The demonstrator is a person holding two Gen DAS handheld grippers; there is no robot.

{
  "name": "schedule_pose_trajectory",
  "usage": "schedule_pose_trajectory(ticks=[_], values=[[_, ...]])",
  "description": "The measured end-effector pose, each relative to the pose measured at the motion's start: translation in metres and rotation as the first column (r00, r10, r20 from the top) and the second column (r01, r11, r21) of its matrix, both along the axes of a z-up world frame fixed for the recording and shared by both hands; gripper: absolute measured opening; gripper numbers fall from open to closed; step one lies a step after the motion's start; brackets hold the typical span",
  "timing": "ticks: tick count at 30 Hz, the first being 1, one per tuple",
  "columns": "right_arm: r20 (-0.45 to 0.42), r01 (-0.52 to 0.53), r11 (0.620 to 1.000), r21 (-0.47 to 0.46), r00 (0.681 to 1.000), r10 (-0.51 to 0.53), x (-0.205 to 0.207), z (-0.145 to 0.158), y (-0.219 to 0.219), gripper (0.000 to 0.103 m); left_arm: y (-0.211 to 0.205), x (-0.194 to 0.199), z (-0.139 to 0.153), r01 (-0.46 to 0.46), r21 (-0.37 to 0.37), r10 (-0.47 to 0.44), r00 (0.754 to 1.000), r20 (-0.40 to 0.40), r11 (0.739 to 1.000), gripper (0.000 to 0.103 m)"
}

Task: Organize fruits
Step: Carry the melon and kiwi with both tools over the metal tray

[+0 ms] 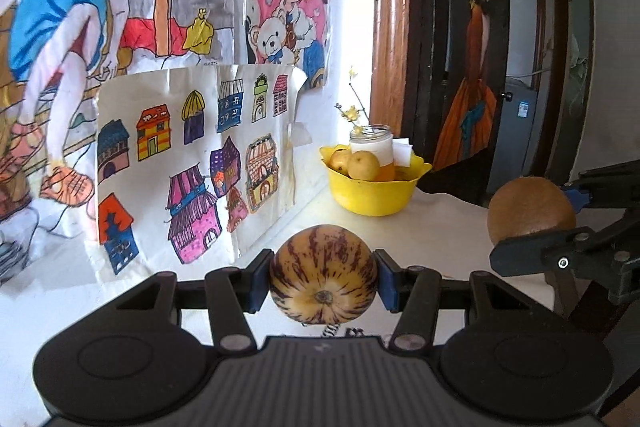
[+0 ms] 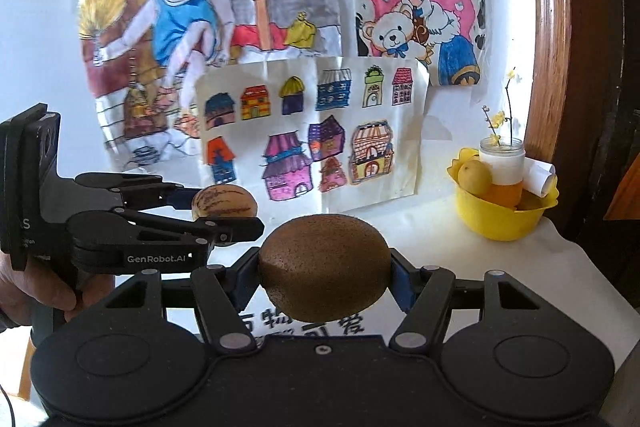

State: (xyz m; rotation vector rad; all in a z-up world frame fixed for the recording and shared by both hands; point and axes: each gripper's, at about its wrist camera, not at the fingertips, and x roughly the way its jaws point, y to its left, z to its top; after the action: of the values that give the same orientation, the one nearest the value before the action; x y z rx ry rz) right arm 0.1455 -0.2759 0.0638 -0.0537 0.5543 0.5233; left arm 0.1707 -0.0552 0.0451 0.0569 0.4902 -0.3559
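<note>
**Two fruits gripped above a white-covered table**

Clamped in the left gripper [image 1: 323, 277]: a striped yellow melon-like fruit [image 1: 323, 274], purple-streaked, pinched at its two sides by the blue pads [image 1: 387, 281], fingers spread only as wide as the fruit, stem end turned toward the camera. Seen again from the right wrist view [image 2: 224, 203], held above the table's left part. Pinned between the fingers of the right gripper [image 2: 325, 269]: a brown fuzzy kiwi [image 2: 325, 267], squeezed at both ends, jaws parted just to its length, lifted over printed black characters on the white table cover [image 2: 440, 227]. Same kiwi visible from the left wrist view [image 1: 531, 207], off toward the table's right edge, beside the striped fruit but apart from it.

Standing at the table's far right corner: a yellow bowl [image 1: 374, 197] with a scalloped rim, loaded with yellow round fruits [image 1: 362, 165], an orange one, a glass jar [image 1: 370, 143] carrying a sprig of small yellow flowers, and a rolled white paper [image 2: 540, 177]. Well apart from both grippers, nothing between them and the bowl.

Propped against the wall along the table's back edge: a sheet of coloured house drawings [image 2: 312, 131]; pinned above, two larger children's drawings. At the right, a wooden door frame [image 1: 390, 15].
</note>
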Motion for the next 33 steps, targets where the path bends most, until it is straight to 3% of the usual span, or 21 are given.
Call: schedule_pose_trajectory(ticks=[7, 15, 24, 33], values=[[-0.013, 0.013, 1.000, 0.018, 1.000, -0.013, -0.037, -0.006, -0.003, 0.066, 0.002, -0.038, -0.003, 0.017, -0.019, -0.017, 1.000, -0.001, 1.000, 0.057], [-0.072, 0.047, 0.998, 0.029, 0.996, -0.045, -0.065, -0.036, -0.011, 0.066, 0.007, -0.066, -0.026, 0.028, -0.021, -0.029, 0.998, -0.052, 0.999, 0.057], [-0.145, 0.095, 0.995, 0.014, 0.985, -0.092, -0.070, -0.075, -0.024, 0.066, 0.001, -0.107, -0.062, 0.078, -0.018, -0.080, 0.988, -0.128, 0.997, 0.057], [-0.227, 0.095, 0.995, -0.010, 0.969, -0.095, -0.063, -0.115, -0.016, 0.066, -0.016, -0.135, -0.102, 0.136, -0.041, -0.142, 0.962, -0.233, 0.990, 0.057]])
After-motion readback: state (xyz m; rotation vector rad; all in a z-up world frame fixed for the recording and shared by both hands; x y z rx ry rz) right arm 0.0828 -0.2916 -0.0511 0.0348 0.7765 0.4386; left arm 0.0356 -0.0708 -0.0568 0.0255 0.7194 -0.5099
